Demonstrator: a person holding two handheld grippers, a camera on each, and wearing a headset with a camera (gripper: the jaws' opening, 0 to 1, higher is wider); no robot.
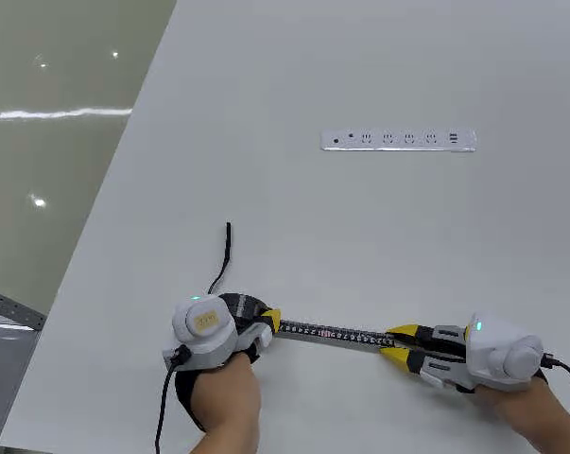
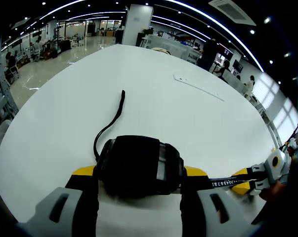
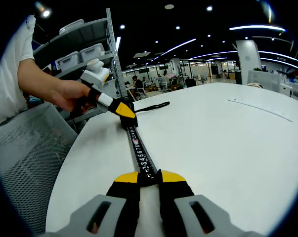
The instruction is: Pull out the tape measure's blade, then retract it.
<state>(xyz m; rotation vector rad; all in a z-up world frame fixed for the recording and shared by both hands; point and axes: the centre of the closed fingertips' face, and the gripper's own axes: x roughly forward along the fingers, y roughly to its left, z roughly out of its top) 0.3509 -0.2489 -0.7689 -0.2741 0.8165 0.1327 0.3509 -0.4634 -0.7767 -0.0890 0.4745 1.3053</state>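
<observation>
Near edge of the tabletop (image 1: 360, 236), toward the near-left corner: left hand-held gripper (image 2: 139, 173) is clamped on the tape measure (image 1: 244, 307). Its yellow pads (image 2: 84, 171) press on both sides of the black case. The case sits on the surface, with a person's hand behind the gripper.

Blade (image 1: 332, 333) is out, running straight from the case to the right, roughly along the near edge. It angles slightly nearer that edge at its right end. Numerals face up and show in the right gripper view. Can't tell whether the blade lies on the surface or just above it.

Right hand-held gripper (image 3: 149, 177) is closed on the blade's free end, jaws together, strip pinched between the yellow tips. The two grippers are well apart, with the blade spanning the gap.

Farther in: black strap (image 1: 223, 255) runs from the case away from the near edge, loose on the surface with a slight curve.

Farther still, right of centre toward the far edge: white power strip (image 1: 398, 140), lying flat, roughly parallel to the near edge, well apart from the rest.

Beyond the left edge: glossy floor (image 1: 58, 113) with light reflections.
</observation>
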